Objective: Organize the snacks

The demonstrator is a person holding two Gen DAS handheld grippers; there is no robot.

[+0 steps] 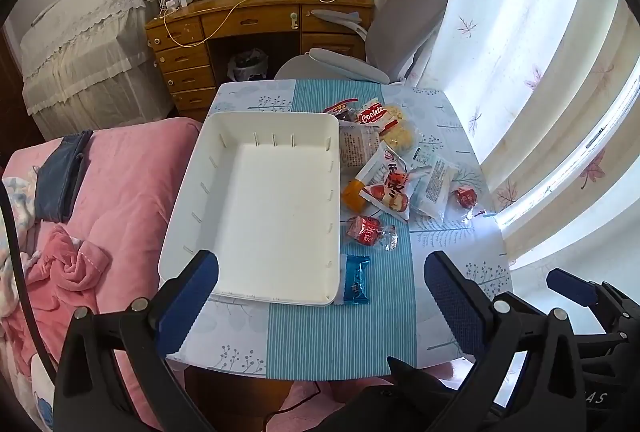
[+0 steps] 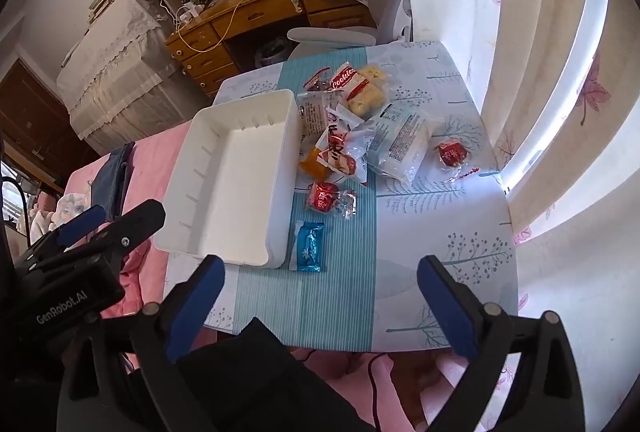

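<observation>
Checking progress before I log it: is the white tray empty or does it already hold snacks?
Empty. The white tray shows only bare floor; the snacks all lie beside it on the table.

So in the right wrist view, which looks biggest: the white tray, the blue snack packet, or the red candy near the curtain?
1. White tray, by far the largest.
2. Blue snack packet.
3. Red candy, though it lies farther from the camera, so its true size against the packet is unsure.
</observation>
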